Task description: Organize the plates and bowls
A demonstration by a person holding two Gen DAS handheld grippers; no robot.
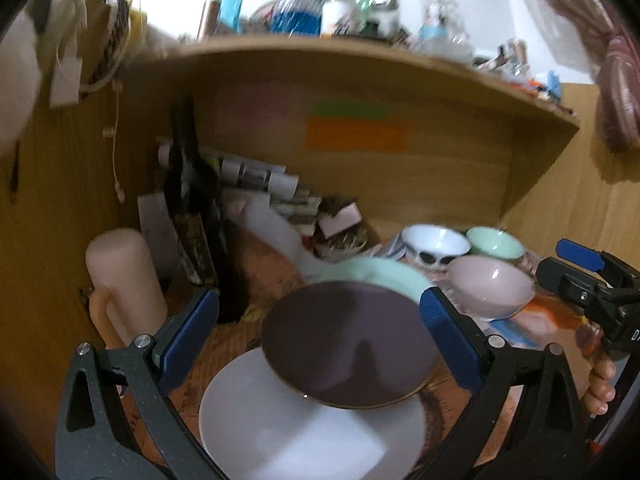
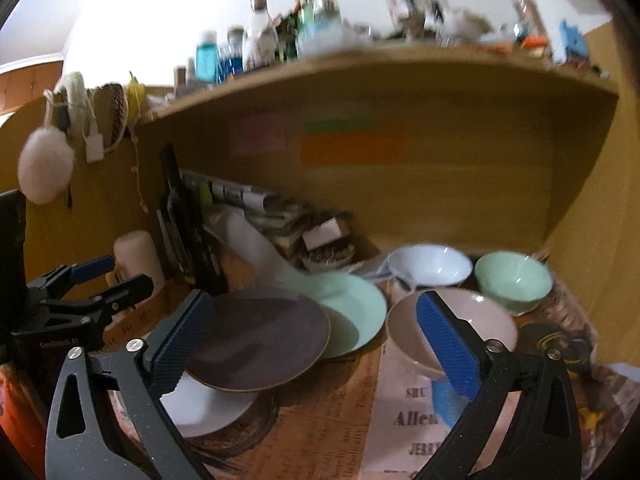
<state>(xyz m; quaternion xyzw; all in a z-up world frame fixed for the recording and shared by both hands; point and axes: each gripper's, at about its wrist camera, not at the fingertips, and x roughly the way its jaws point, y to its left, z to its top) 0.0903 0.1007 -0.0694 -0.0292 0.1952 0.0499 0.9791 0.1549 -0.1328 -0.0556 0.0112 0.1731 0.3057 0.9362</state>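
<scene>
Plates sit stacked in a loose overlap on the newspaper-covered desk (image 2: 320, 420): dark purple plate (image 1: 348, 344) on top, its near edge over the white plate (image 1: 312, 432), its far edge over the mint plate (image 2: 352, 312). Behind & to the right we see three bowls close together: pink bowl (image 1: 490, 286) nearest, white bowl (image 1: 434, 240) w/ dark spots behind it, mint bowl (image 1: 496, 242) furthest right.

Our left gripper (image 1: 320, 336) stands wide, blue pads either side of the purple plate but not pressing it; nothing held. Our right gripper (image 2: 314, 344) is also wide, nothing gripped: its left pad overlaps the purple plate's edge in the right wrist view, its right pad lies in front of the pink bowl. Whether either pad touches we can't tell.

Each gripper shows in the other's view; a hand (image 1: 600, 384) grips the right one's handle. A pale pink mug (image 1: 124, 276) stands at left near a dark bottle (image 1: 192, 184). Overhead, a wooden shelf (image 1: 360, 52) carries bottles, all blurred.
</scene>
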